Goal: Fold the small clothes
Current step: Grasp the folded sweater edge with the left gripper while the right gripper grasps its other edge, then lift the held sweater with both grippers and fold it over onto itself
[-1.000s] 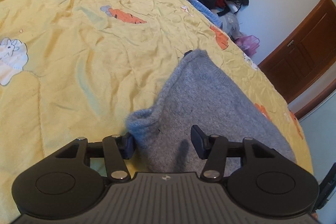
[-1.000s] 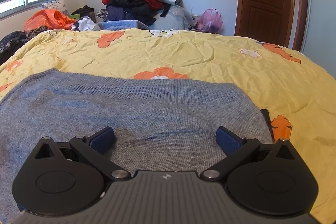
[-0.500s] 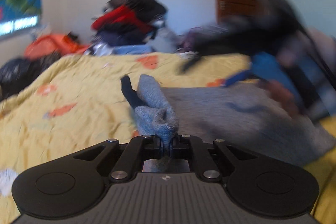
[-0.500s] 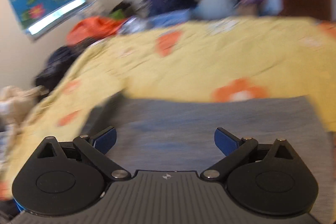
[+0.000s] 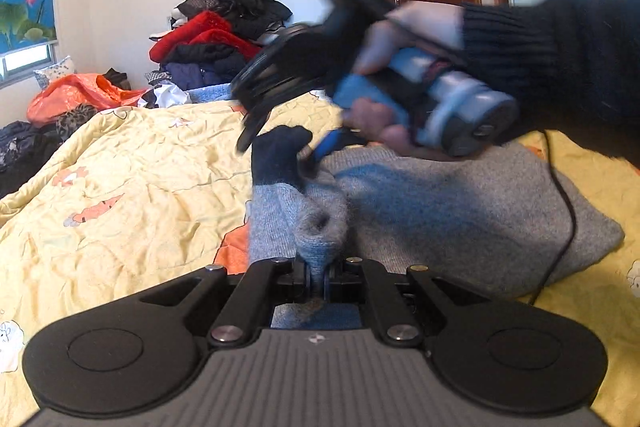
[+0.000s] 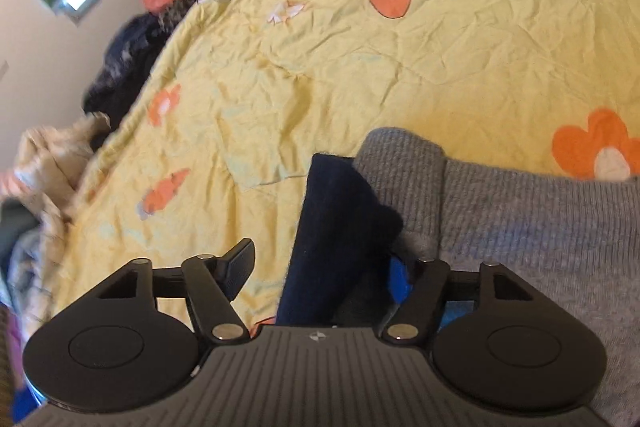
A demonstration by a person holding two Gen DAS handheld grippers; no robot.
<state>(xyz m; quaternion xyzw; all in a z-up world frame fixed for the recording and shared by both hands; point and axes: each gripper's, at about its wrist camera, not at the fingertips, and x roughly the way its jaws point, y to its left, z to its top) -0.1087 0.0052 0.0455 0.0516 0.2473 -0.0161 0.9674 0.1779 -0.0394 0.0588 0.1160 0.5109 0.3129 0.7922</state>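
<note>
A yellow quilt (image 6: pixel 320 67) covers the bed, with wide bare room left of the grey sweater (image 5: pixel 460 211). The sweater lies flat at the near right. The left gripper (image 5: pixel 318 277) pinches a bunched sleeve fold. The right gripper (image 6: pixel 320 271), jaws spread but just closing, straddles the navy cuff (image 6: pixel 332 227).

Fuzzy grey knit sweater (image 6: pixel 520 227) on crinkled matt yellow quilt (image 6: pixel 320 67)
</note>
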